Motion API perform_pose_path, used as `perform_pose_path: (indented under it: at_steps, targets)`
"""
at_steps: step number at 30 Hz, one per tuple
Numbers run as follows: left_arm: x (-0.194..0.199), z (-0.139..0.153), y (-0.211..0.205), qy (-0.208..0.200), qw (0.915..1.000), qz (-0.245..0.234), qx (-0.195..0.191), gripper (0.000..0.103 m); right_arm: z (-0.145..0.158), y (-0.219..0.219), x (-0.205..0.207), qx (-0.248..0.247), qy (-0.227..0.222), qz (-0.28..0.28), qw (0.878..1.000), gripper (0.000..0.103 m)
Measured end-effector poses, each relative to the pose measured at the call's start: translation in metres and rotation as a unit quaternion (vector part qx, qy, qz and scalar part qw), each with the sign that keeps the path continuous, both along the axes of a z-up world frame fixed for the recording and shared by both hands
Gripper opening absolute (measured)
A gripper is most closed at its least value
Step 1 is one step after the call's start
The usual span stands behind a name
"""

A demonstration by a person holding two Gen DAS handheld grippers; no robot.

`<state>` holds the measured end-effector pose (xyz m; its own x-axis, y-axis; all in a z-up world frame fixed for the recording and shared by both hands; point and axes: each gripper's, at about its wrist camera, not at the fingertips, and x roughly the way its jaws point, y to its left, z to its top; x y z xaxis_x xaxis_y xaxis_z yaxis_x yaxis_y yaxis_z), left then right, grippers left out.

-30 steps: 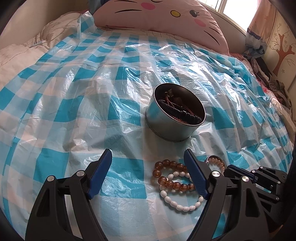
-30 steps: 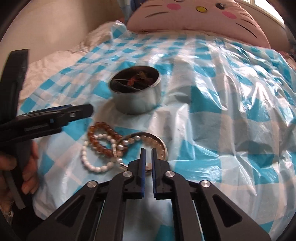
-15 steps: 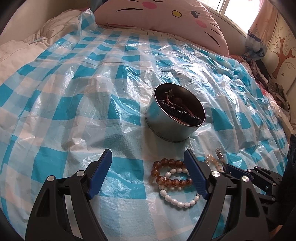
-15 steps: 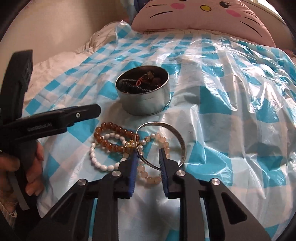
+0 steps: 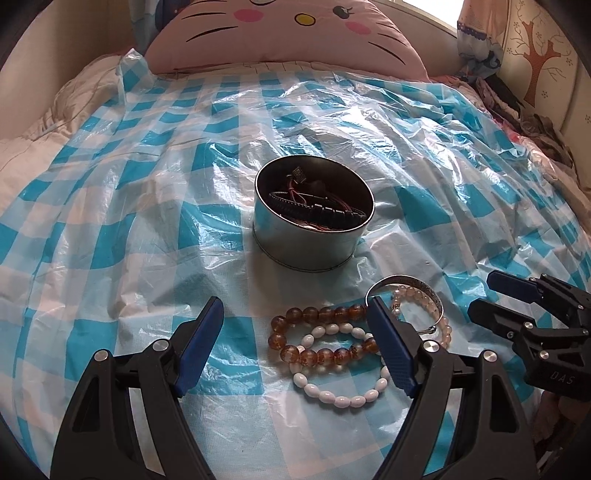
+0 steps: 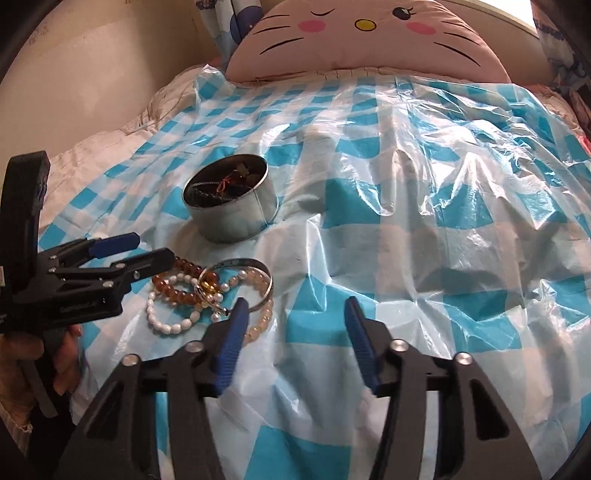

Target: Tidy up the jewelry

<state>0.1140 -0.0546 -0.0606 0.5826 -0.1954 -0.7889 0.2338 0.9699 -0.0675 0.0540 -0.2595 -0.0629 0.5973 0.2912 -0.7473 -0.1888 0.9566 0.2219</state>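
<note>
A round metal tin [image 5: 314,225] holding dark bracelets and red cord stands on the blue-checked plastic sheet; it also shows in the right wrist view [image 6: 232,201]. In front of it lie an amber bead bracelet [image 5: 321,336], a white bead bracelet [image 5: 343,384], a pale pink bead bracelet [image 5: 439,325] and a silver bangle [image 5: 417,284], overlapping. My left gripper [image 5: 295,339] is open and empty, just before the pile. My right gripper [image 6: 293,325] is open and empty, to the right of the pile [image 6: 207,291].
A pink cat-face pillow [image 5: 295,33] lies at the head of the bed. Crumpled clothes [image 5: 535,122] lie at the far right edge. The plastic sheet [image 6: 424,184] is wrinkled and spreads wide to the right. A wall [image 6: 92,66] rises on the left.
My right gripper has opened, let go of the silver bangle and drawn back to the right. The bangle now lies on the pile. My left gripper stayed open.
</note>
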Motion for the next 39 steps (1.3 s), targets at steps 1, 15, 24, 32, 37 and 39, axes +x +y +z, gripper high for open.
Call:
perform_pose_path:
  at_steps: [1, 15, 24, 32, 37, 39]
  targets:
    - [0.001, 0.0, 0.003, 0.001, 1.0, 0.007, -0.003, 0.076, 0.0, 0.003, 0.003, 0.013, 0.002, 0.008, 1.0, 0.056]
    - [0.012, -0.005, 0.03, 0.024, 0.9967, 0.052, -0.058, 0.076, -0.012, 0.042, 0.023, -0.005, 0.013, 0.073, 0.997, 0.061]
    - [0.001, -0.003, -0.048, -0.022, 0.9952, -0.093, 0.022, 0.076, -0.004, -0.016, -0.015, -0.047, 0.003, -0.008, 0.999, 0.062]
    - [0.0, -0.025, -0.089, 0.002, 0.9807, -0.178, 0.08, 0.041, -0.018, -0.032, -0.022, -0.017, 0.02, -0.001, 1.0, 0.071]
    - [-0.012, -0.028, -0.097, 0.001, 0.9743, -0.205, 0.094, 0.007, -0.019, -0.047, -0.02, 0.04, 0.021, -0.02, 0.999, 0.071]
    - [-0.014, -0.023, -0.09, 0.013, 0.9769, -0.205, 0.058, 0.007, -0.019, -0.047, -0.019, 0.045, 0.021, -0.028, 0.998, 0.071]
